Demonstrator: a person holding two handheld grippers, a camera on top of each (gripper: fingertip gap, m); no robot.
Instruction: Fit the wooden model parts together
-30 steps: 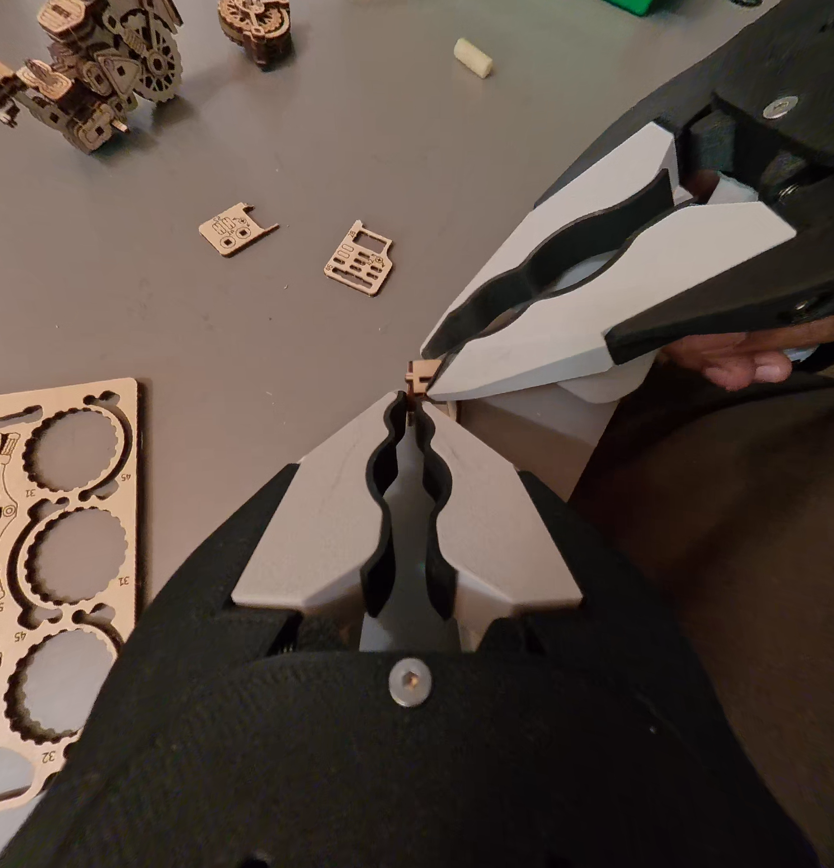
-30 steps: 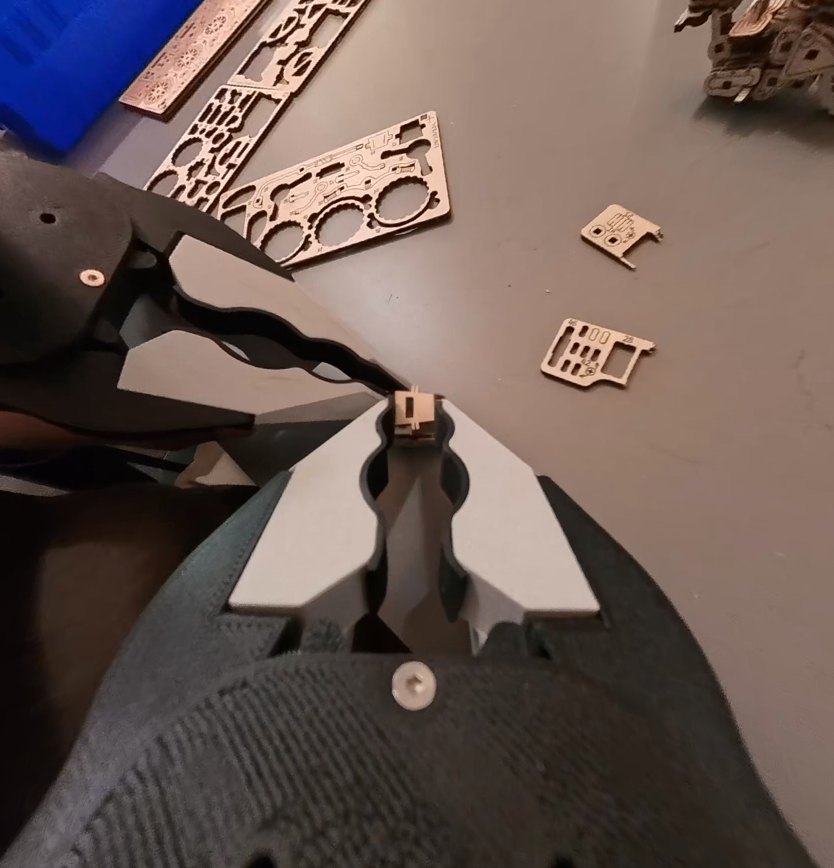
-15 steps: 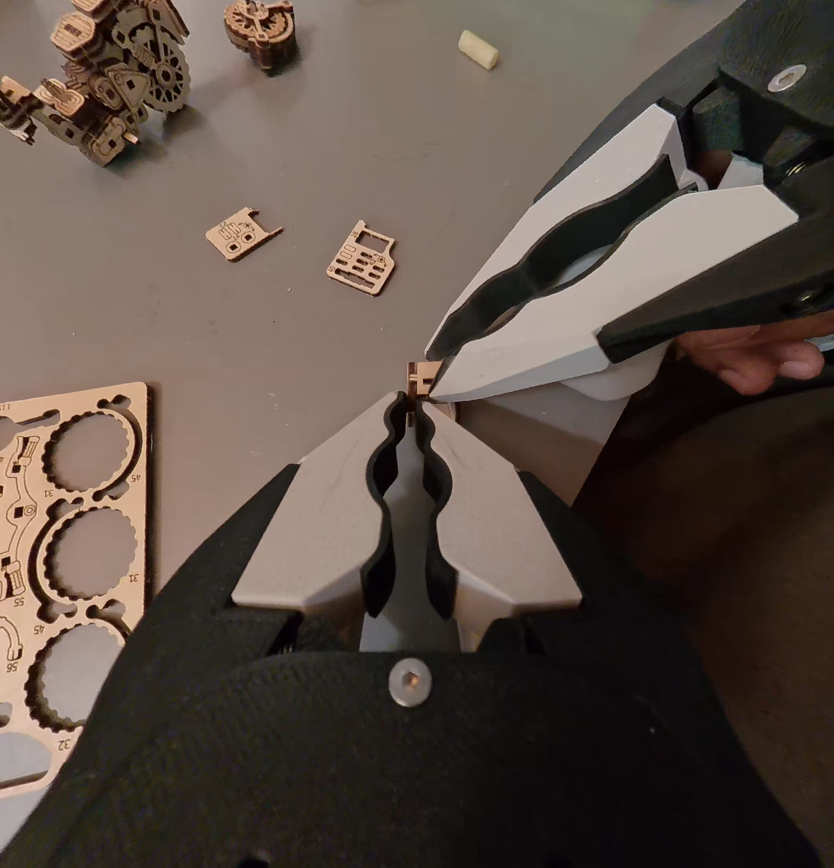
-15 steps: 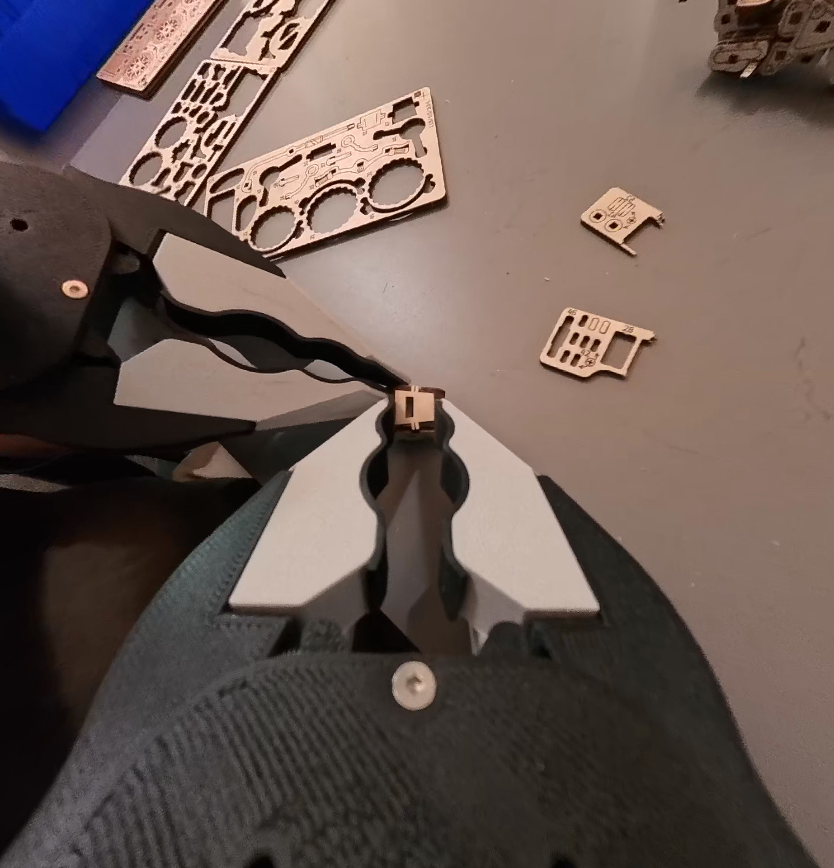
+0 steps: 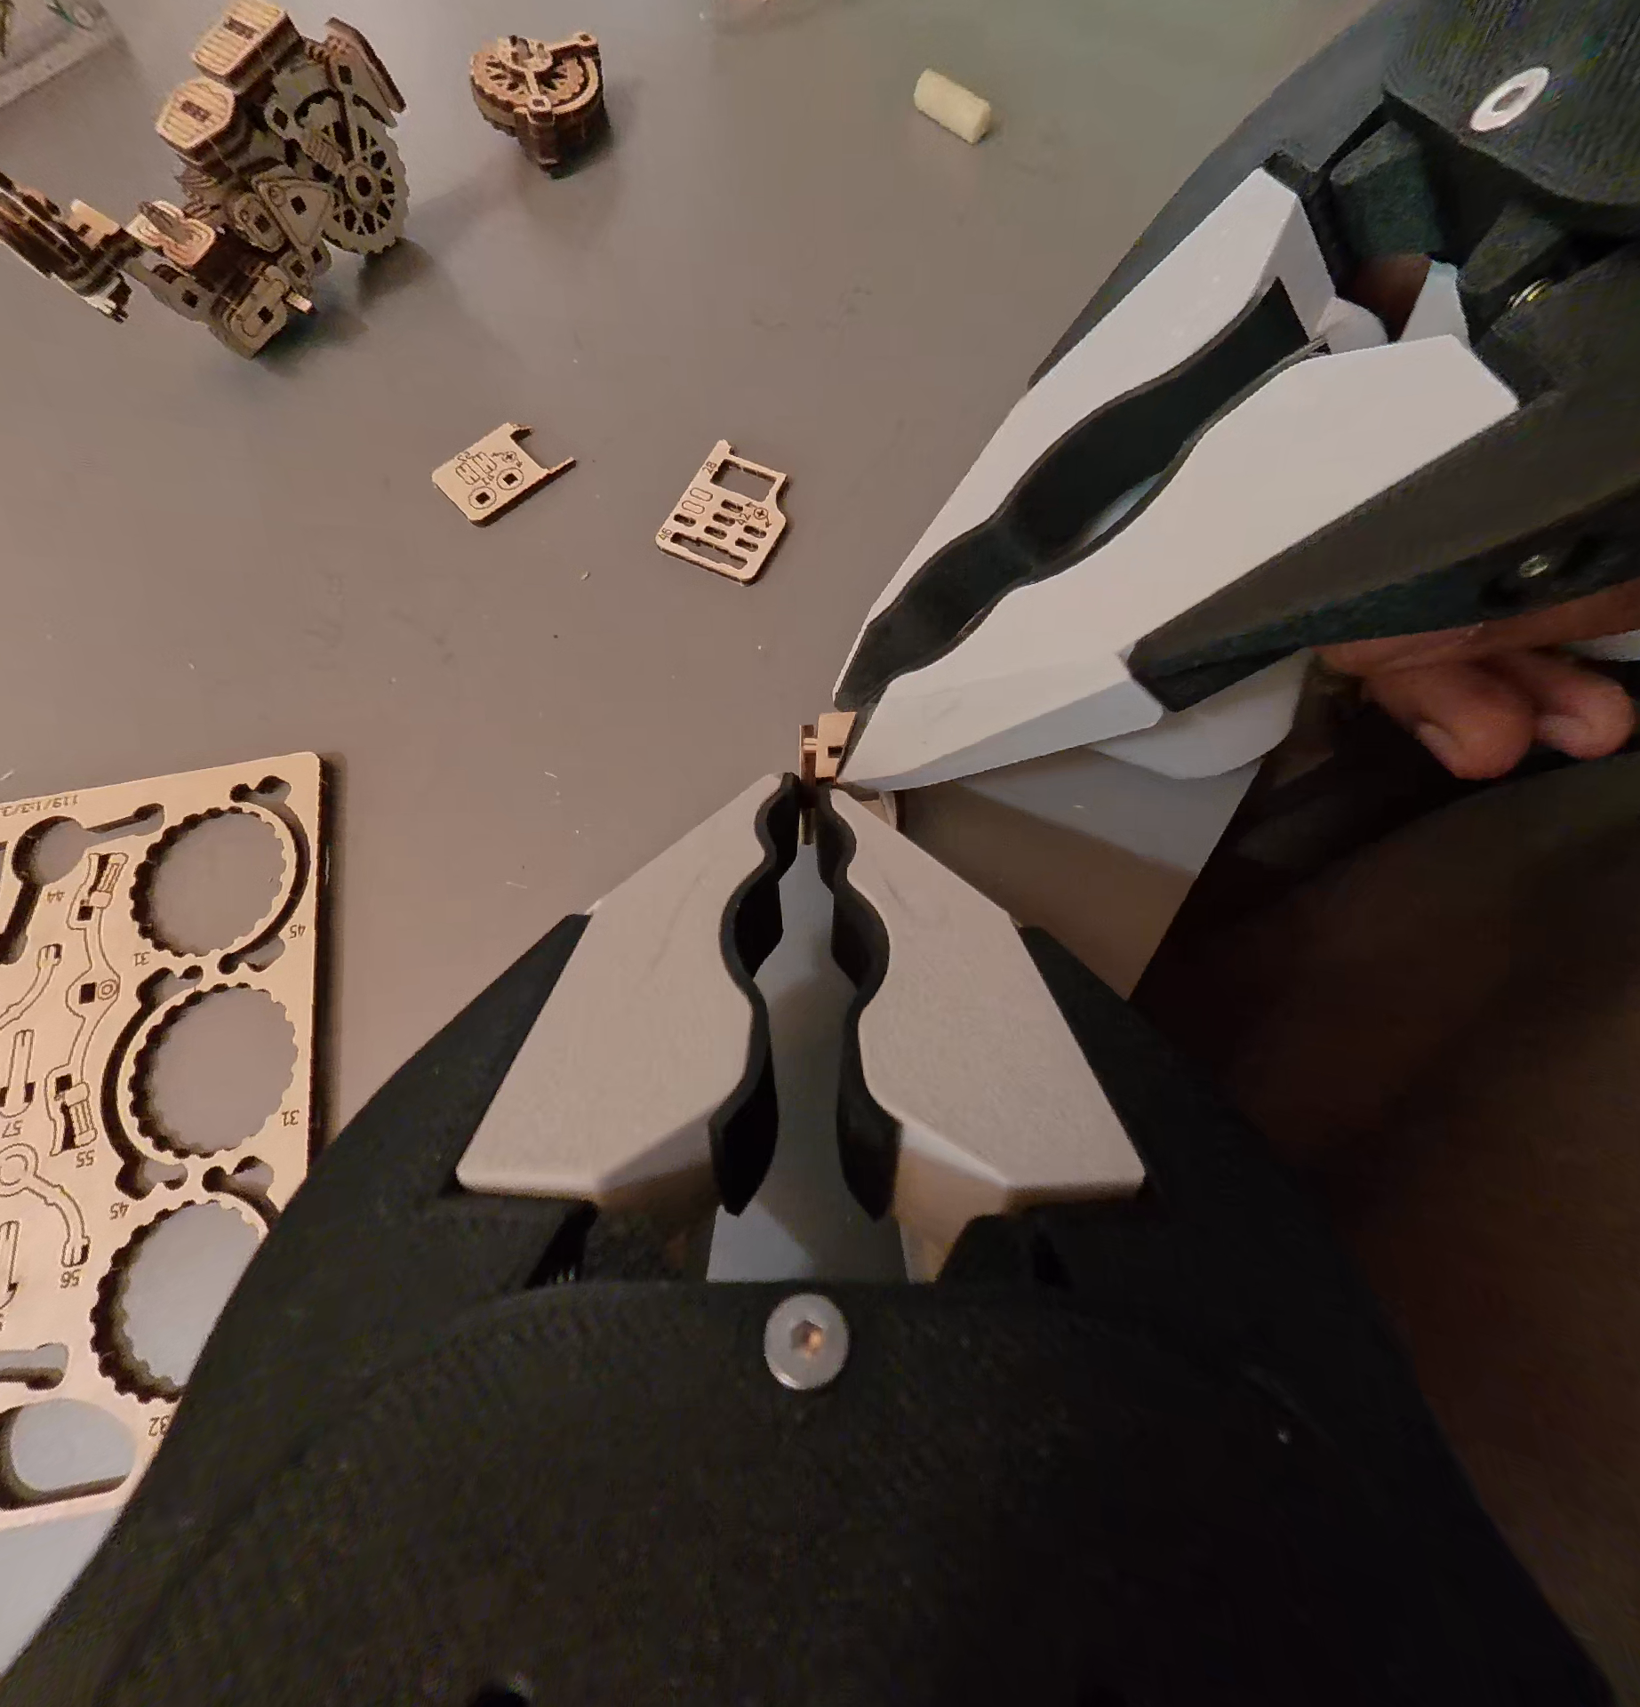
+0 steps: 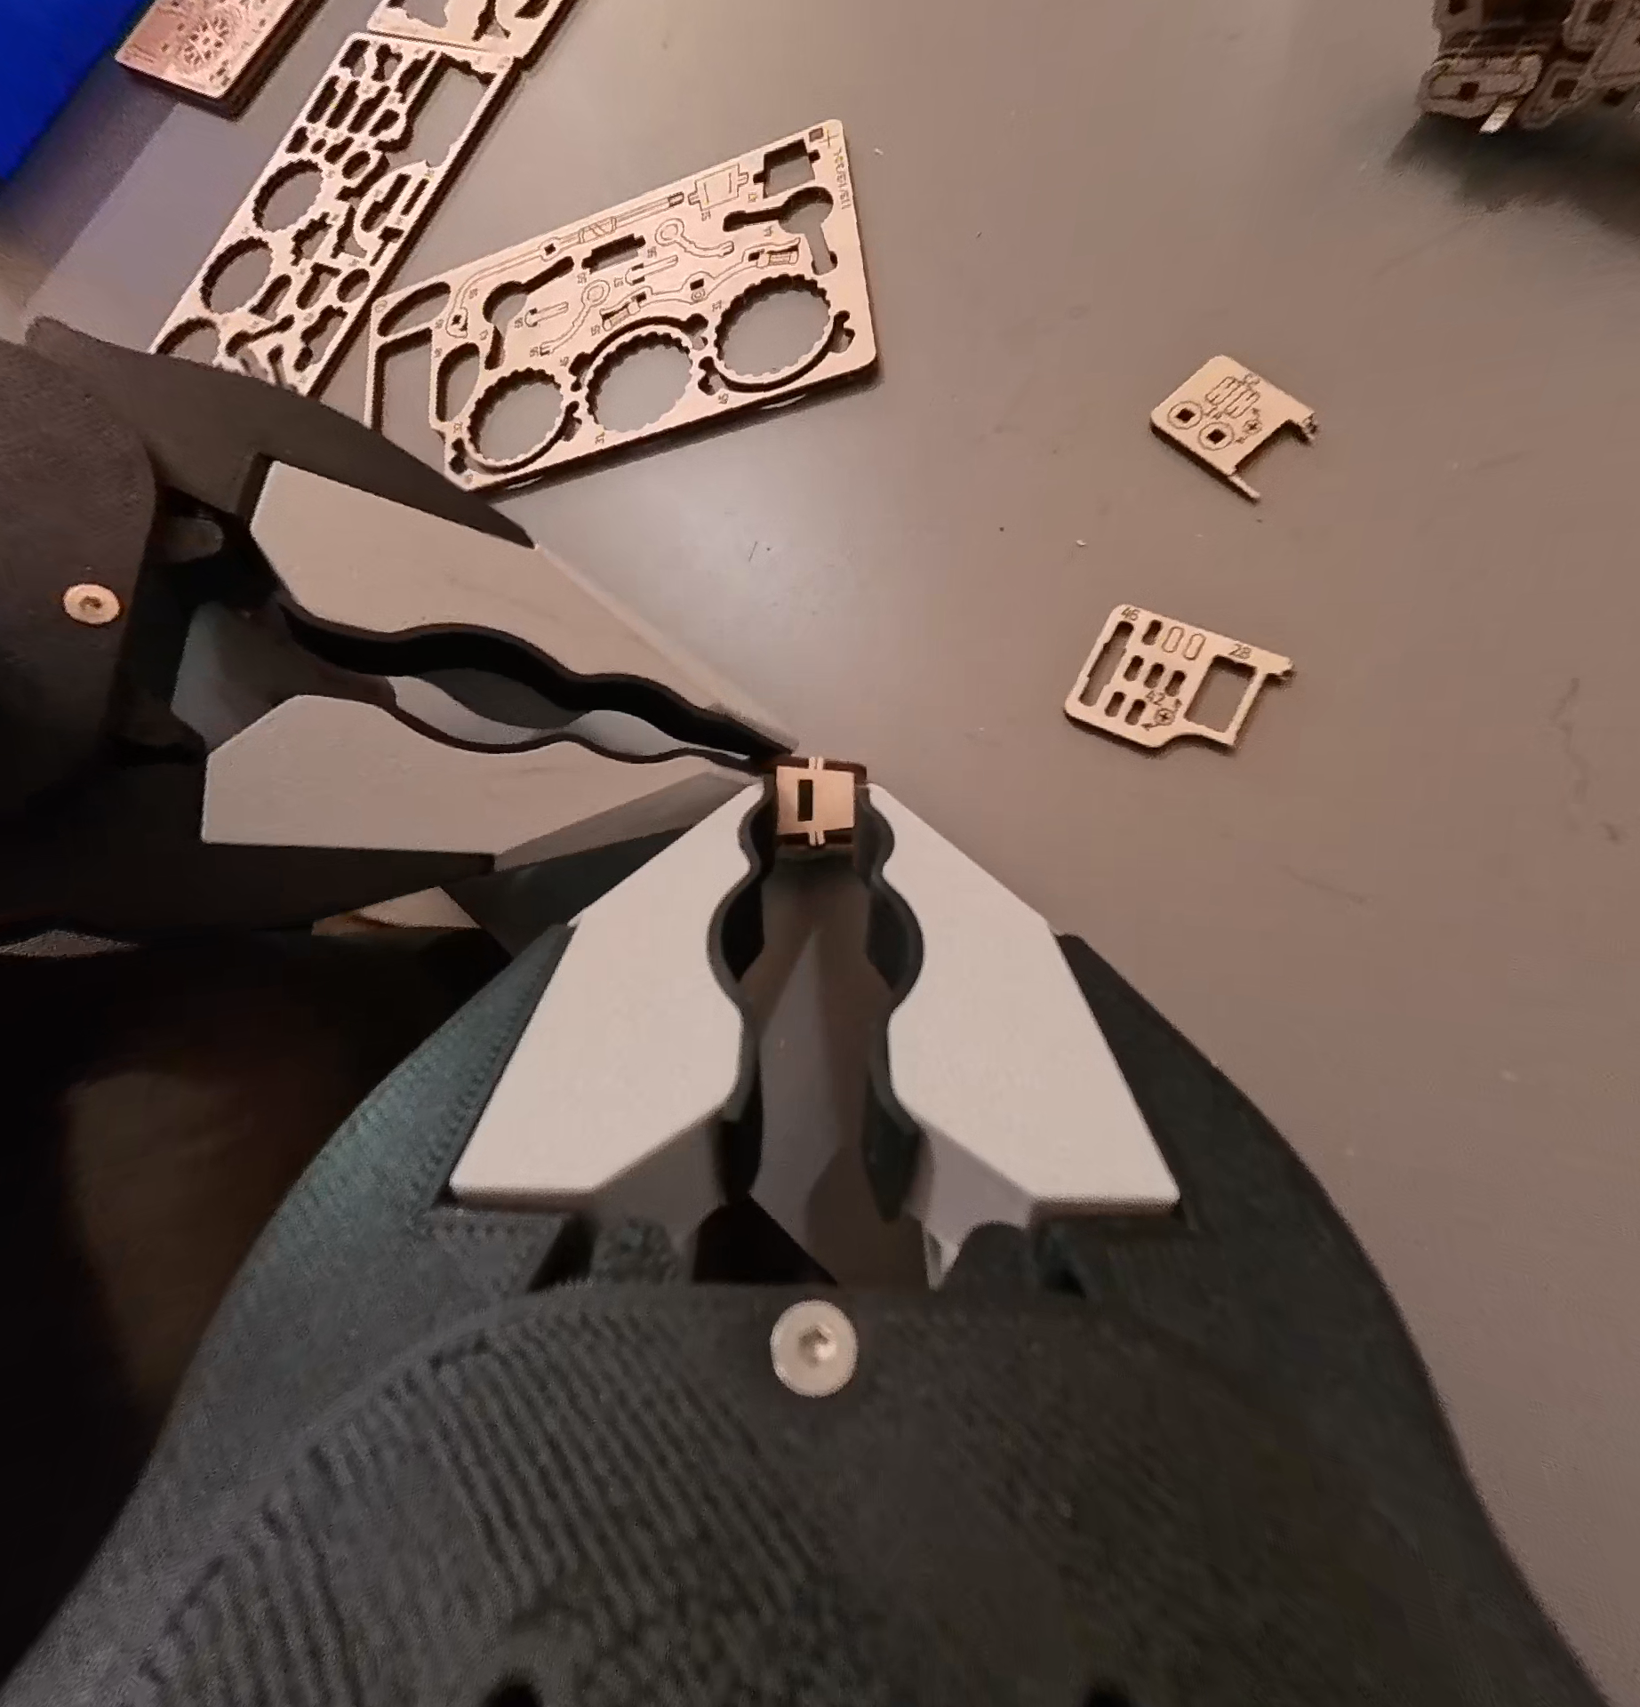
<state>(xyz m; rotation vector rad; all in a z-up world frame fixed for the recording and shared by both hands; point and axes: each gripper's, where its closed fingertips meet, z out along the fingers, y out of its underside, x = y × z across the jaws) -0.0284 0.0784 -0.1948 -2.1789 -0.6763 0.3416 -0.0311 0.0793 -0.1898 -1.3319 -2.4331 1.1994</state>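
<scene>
My right gripper is shut on a small square wooden block with a slot in its face. My left gripper is shut on a thin wooden part seen edge-on between its tips. The two grippers meet tip to tip above the grey table, and the thin part touches the block. In the left wrist view the right gripper comes in from the upper right. In the right wrist view the left gripper comes in from the left.
Two loose flat parts lie beyond the grippers. An assembled wooden model, a small gear unit and a pale cylinder stand farther back. Cut-out sheets lie left. A hand holds the right gripper. My left and right fingertips are right by each other.
Both grippers stay shut and tip to tip on their pieces. The pair has shifted slightly over the table, so the sheets and the loose parts sit a little differently in both views.
</scene>
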